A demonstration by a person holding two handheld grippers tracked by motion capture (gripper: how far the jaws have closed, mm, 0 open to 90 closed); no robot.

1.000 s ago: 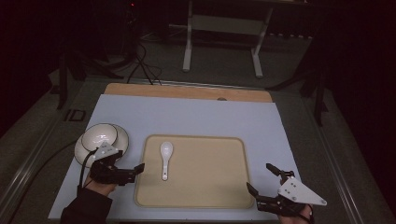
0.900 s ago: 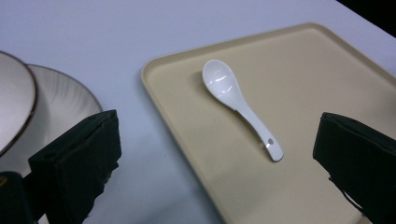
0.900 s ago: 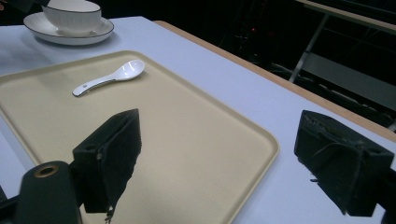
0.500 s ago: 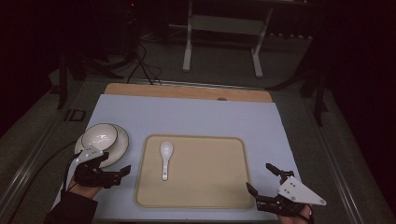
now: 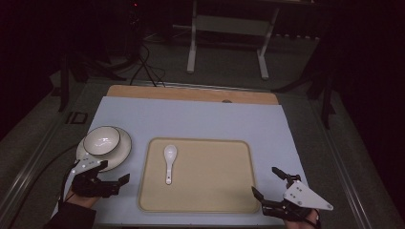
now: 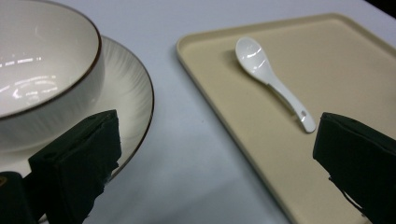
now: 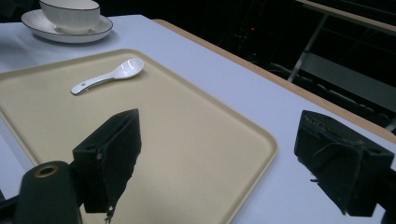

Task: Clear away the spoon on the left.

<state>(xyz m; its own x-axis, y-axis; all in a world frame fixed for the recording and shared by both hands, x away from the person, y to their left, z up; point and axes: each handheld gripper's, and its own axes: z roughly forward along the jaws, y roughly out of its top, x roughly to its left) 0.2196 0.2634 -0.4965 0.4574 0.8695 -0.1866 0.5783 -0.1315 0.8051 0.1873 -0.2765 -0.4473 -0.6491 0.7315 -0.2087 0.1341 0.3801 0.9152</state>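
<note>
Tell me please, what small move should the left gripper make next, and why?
Probably ease the left gripper forward so its open jaws take the rim of the plate. It sits just short of that plate, which carries the bowl and lies beside the tray, not on it.

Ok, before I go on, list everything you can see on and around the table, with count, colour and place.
bowl: 1, white with dark rim, on the plate
plate: 1, white with dark rim, table's left
spoon: 1, white, left part of the tray
tray: 1, beige, table centre
table cover: 1, pale blue, over the tabletop
metal frame: 1, grey, on the floor beyond the table
left gripper: 1, black, open, near the plate
right gripper: 1, black, open, tray's right corner
</note>
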